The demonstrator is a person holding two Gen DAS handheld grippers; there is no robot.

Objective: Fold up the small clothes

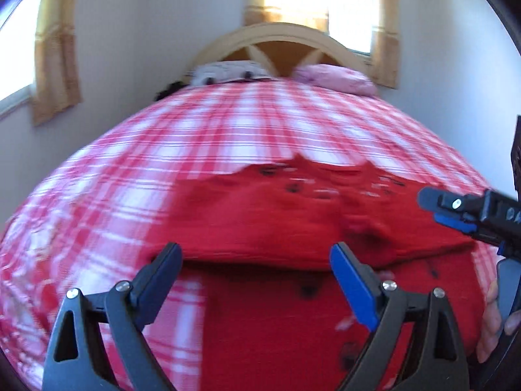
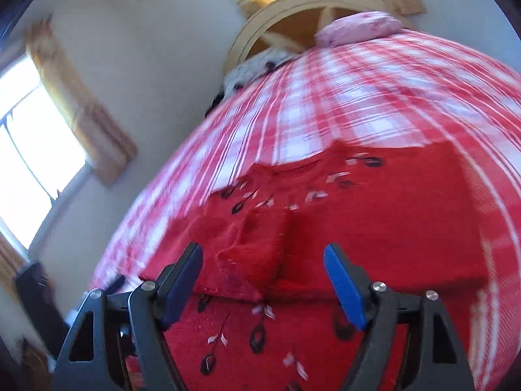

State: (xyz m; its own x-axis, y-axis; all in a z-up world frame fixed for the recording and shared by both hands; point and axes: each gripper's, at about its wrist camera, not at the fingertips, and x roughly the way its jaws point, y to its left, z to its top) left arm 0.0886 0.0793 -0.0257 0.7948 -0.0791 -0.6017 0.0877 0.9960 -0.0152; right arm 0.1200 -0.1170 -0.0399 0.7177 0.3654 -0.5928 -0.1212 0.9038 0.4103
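A red knitted garment [image 1: 276,215] with small black and white motifs lies on the bed, its far part folded back over the near part. My left gripper [image 1: 257,254] is open just above the fold's near edge, with nothing pressed between its pads. My right gripper [image 1: 456,221] comes in from the right over the garment's right side. In the right wrist view the garment [image 2: 374,228] fills the foreground, a folded corner rising in the middle. The right gripper [image 2: 263,254] is open over that corner, its pads clear of the cloth. Both views are motion-blurred.
A red-and-white plaid bedspread [image 1: 228,123] covers the bed. A pink pillow [image 1: 335,76] and a pale patterned one [image 1: 224,71] lie by the wooden headboard [image 1: 283,39]. Curtained windows are behind and to the left. A person's hand [image 1: 491,325] shows at lower right.
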